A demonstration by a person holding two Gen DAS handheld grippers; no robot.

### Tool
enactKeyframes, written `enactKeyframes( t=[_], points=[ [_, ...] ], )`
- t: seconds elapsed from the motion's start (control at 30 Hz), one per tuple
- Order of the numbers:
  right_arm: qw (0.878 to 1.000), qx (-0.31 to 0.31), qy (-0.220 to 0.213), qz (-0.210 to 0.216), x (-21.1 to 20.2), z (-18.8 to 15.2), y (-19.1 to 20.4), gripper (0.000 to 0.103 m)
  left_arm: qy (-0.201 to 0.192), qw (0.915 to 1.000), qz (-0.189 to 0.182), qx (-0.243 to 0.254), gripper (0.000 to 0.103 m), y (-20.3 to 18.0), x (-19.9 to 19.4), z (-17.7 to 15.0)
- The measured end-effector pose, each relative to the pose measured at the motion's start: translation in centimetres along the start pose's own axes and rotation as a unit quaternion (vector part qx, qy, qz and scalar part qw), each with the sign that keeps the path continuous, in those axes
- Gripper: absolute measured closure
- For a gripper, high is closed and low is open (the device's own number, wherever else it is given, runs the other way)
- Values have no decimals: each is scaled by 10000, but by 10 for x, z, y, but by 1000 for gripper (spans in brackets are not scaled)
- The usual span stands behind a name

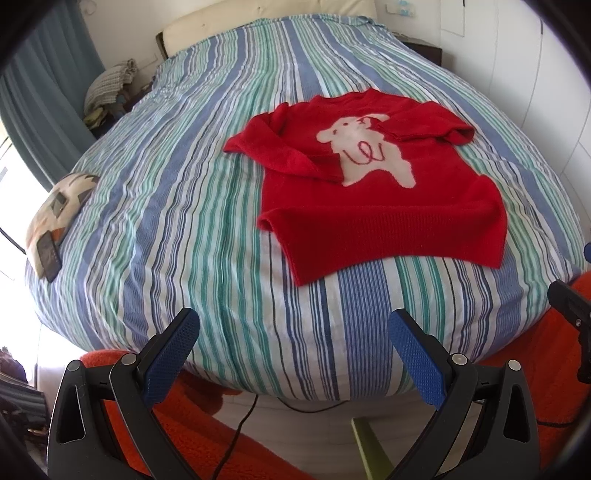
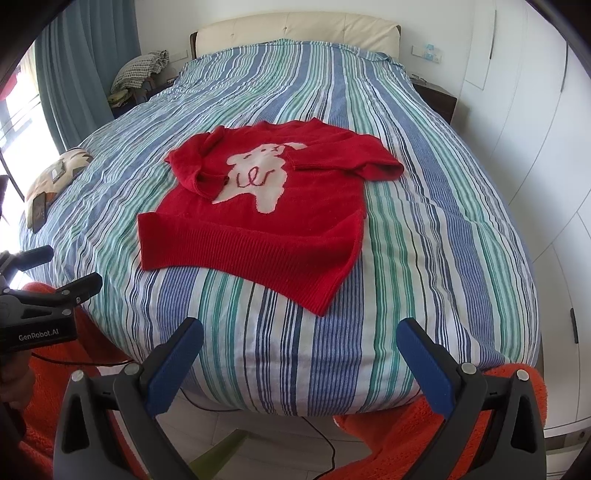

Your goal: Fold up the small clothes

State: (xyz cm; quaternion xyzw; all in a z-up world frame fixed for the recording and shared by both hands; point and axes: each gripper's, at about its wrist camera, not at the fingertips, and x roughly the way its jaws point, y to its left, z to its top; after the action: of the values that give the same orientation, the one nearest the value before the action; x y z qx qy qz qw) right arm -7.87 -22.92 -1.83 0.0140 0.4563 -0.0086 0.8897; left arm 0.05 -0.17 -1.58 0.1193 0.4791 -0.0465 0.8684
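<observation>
Both your grippers are spread wide and empty: left gripper (image 1: 291,332) and right gripper (image 2: 301,341) hang off the foot of the blue, green and white striped bedspread (image 2: 424,206). Red knit sweater with a white bear motif (image 2: 258,218) lies flat near that edge, both sleeves folded across its chest.

Red sweater (image 2: 258,229) showing as fuzzy matt knit, its hem ribbed, the pale animal motif (image 2: 258,177) looking fluffier; striped bed cover (image 2: 332,350) appearing as thin, crinkled woven cloth; headboard (image 2: 295,31) looking like smooth padded cream leather; right gripper (image 2: 299,360) and left gripper (image 1: 293,352) presenting matt black plastic arms, textured blue rubbery pads (image 2: 428,369) and small metal pivots; orange rug (image 2: 424,443) reading as coarse pile
</observation>
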Motion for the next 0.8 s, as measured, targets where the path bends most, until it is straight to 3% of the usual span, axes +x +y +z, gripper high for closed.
enactKeyframes(
  t=[0.8],
  points=[
    [10000,21,13,-7,1,0,-1,0,47,10000,51,1,1,-2,4,-2]
  ],
)
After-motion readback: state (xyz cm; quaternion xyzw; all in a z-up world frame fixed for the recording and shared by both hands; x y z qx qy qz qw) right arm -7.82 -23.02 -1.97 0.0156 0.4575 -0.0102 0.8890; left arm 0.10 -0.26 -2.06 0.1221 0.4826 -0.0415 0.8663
